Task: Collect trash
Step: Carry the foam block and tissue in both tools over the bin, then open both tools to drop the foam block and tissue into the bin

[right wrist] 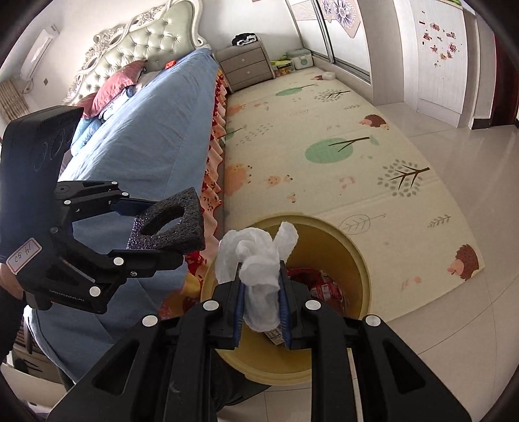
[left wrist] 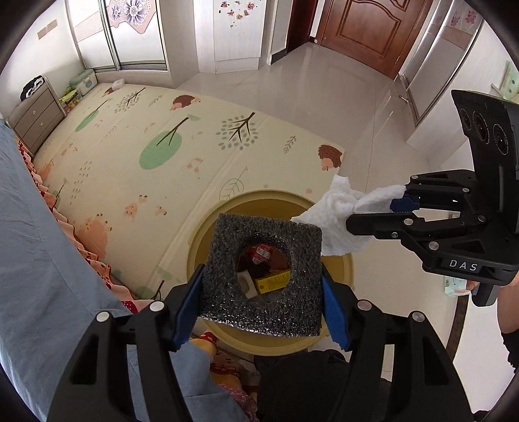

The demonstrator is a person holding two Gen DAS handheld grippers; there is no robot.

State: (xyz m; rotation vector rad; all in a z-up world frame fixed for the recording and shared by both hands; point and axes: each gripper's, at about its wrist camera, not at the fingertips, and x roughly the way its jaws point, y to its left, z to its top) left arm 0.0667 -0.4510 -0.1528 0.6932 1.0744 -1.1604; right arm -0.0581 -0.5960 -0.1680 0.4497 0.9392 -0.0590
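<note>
A dark grey foam square (left wrist: 223, 250) with a round hole through it is clamped between the blue pads of my left gripper (left wrist: 261, 302), right over the round yellow bin (left wrist: 259, 195). Through the hole I see a yellow box (left wrist: 272, 280) and red wrappers inside the bin. My right gripper (left wrist: 394, 203) comes in from the right, shut on a crumpled white tissue (left wrist: 337, 214) above the bin's rim. In the right wrist view the tissue (right wrist: 259, 256) sticks up between the closed pads of my right gripper (right wrist: 261, 292), above the bin (right wrist: 365, 276). To its left my left gripper (right wrist: 162, 230) holds the foam square (right wrist: 191, 227).
The bin stands on the floor at the corner of a patterned play mat (right wrist: 324, 130), beside a bed with a blue sheet (right wrist: 146, 130). A grey nightstand (right wrist: 246, 66) sits at the far end of the mat. Pale tiles (left wrist: 324, 91) lead to a brown door (left wrist: 366, 29).
</note>
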